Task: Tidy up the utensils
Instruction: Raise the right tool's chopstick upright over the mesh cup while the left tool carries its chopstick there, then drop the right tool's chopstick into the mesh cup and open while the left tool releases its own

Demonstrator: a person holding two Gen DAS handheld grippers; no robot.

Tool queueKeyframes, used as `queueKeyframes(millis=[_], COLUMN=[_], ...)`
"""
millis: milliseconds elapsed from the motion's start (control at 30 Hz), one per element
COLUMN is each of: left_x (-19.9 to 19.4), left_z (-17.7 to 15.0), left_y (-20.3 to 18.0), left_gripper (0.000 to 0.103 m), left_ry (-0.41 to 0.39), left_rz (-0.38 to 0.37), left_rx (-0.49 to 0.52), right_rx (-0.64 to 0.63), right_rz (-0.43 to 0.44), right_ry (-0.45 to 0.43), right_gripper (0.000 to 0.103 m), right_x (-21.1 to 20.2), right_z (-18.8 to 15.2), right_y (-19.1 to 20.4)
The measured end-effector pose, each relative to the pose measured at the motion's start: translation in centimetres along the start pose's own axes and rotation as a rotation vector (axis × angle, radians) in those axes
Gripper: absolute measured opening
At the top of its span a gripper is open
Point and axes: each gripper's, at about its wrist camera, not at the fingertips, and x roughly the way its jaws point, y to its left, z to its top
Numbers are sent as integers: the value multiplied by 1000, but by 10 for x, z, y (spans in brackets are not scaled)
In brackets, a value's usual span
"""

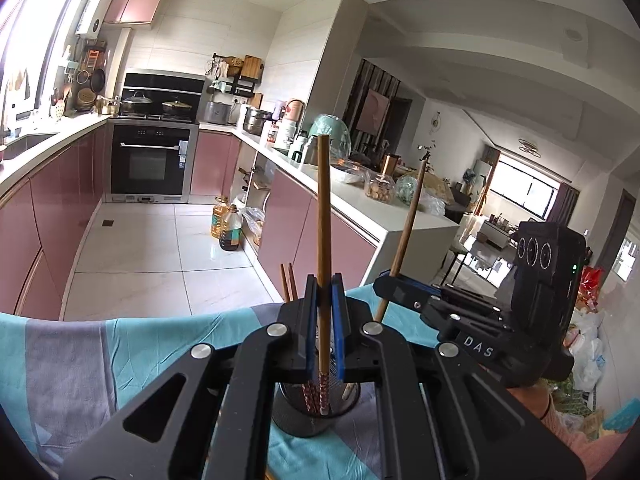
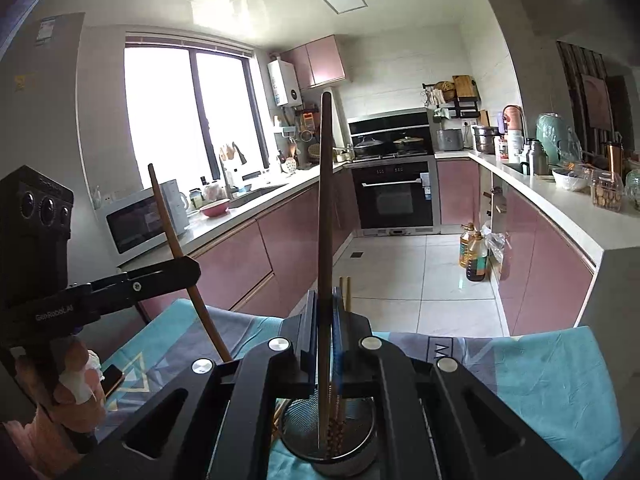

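My left gripper is shut on a brown chopstick held upright, its patterned tip down inside a dark mesh utensil holder. My right gripper is shut on another brown chopstick, its tip inside the same holder. Each gripper shows in the other's view: the right one with its chopstick, the left one with its chopstick. Other chopsticks stand in the holder.
The holder stands on a table with a teal and grey cloth. Beyond the table edge lie a white tiled kitchen floor, pink cabinets, an oven and a cluttered counter. A phone lies on the cloth by the left hand.
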Motion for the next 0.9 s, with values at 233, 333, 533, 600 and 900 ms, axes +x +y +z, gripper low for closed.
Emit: queueKeyframes(millis=[233,333,533,600,900], left_x=[30,43,67,75,95], left_z=[-7,-16,-38,-42,-45], left_y=[-6,-7,-4,-4,11], left_gripper=[7,7,7,7,8], left_ry=[88,143,256,288,327], left_rz=[33,36,25,29,52], left_rx=[31,52,71,71,53], right_rx=[0,-6,-10,-14,6], right_rz=[-28,-34,-38,-37,-41], right_ry=[57,101,206,251,322], right_gripper=[6,6,6,6,6], right_x=[23,32,48,55,72], right_z=[-12,-19,-30,-34,-43], right_y=[-3,-4,-6,-7,-10])
